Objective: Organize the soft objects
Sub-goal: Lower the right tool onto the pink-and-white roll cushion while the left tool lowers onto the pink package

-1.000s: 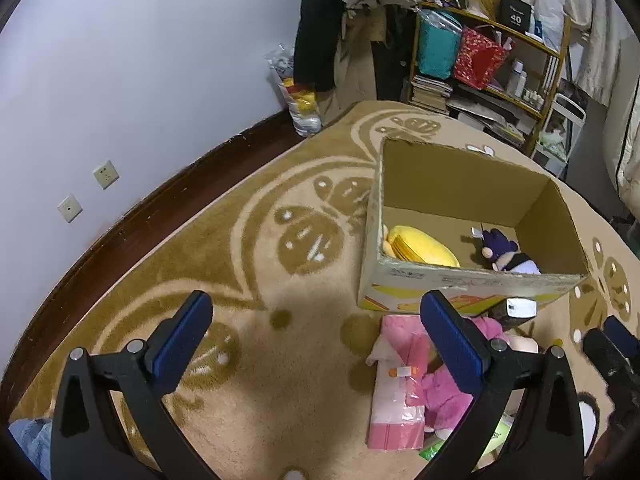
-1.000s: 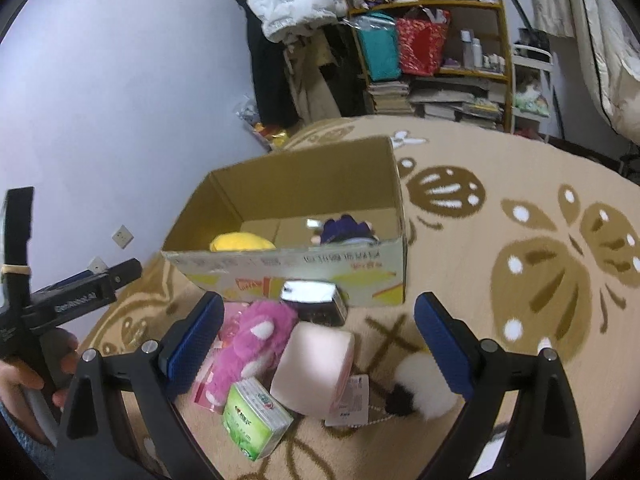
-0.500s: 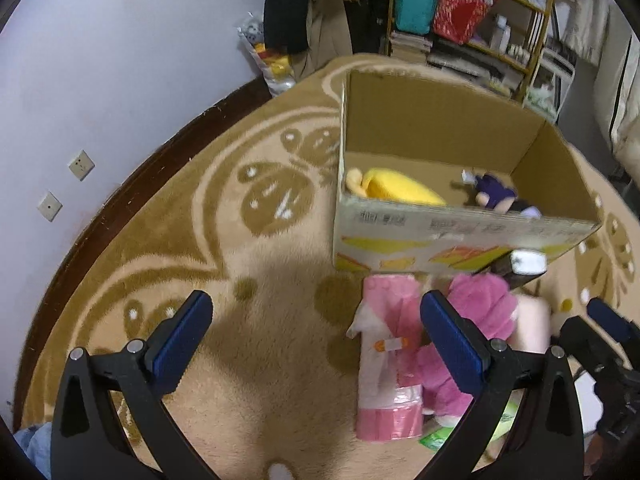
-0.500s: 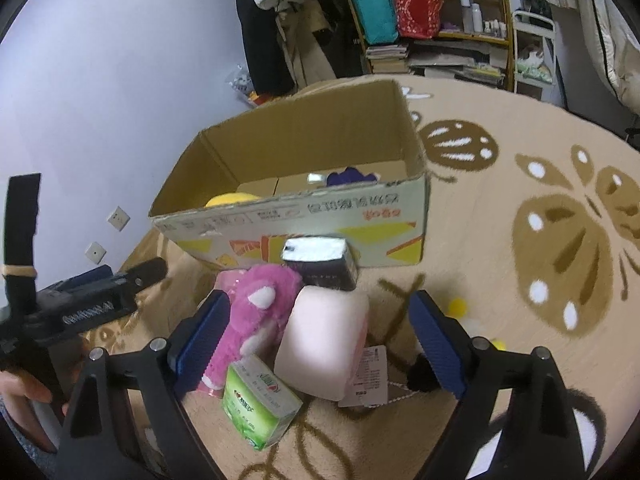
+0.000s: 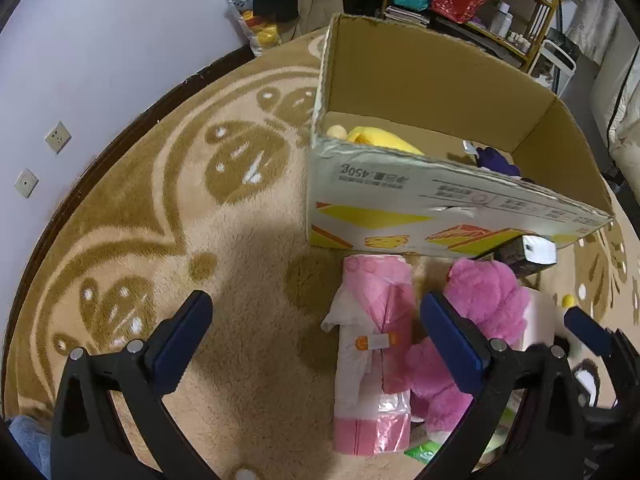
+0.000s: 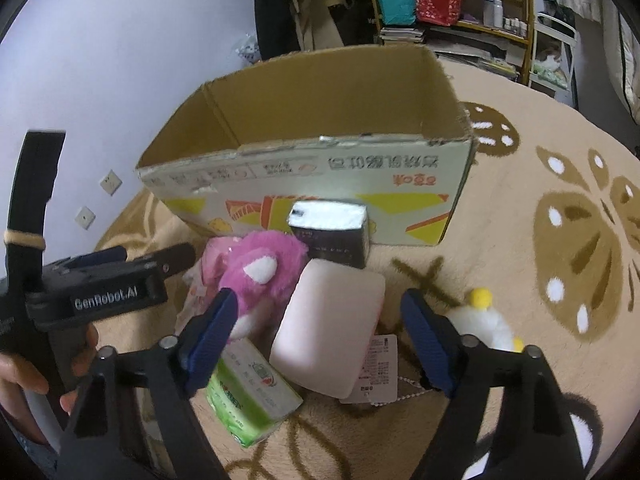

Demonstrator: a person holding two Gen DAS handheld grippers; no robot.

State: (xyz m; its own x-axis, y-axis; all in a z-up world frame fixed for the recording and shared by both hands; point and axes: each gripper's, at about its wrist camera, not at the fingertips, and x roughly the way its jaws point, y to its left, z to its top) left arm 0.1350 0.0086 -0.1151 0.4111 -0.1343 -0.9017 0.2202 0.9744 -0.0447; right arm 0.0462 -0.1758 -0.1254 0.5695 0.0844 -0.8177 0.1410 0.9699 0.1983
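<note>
Jaws of the right gripper (image 6: pixel 318 340) stand wide apart, empty, held low over a pale pink cushion (image 6: pixel 328 328) on the carpet (image 6: pixel 520 280); a green tissue pack (image 6: pixel 250 396) lies by its left finger, a white and yellow plush (image 6: pixel 484 320) by its right; a pink plush toy (image 6: pixel 260 268) and a dark box (image 6: pixel 330 232) rest just beyond, against the cardboard box (image 6: pixel 320 184). Jaws of the left gripper (image 5: pixel 316 340) are likewise apart and empty, tilted down at a pink plastic pack (image 5: pixel 374 344) beside the pink plush; a hand (image 6: pixel 24 376) grips its handle. Inside the carton lie a yellow plush (image 5: pixel 380 140) and a purple toy (image 5: pixel 496 160). Behind stand a lilac wall (image 5: pixel 120 40) and cluttered shelves (image 6: pixel 480 8).
</note>
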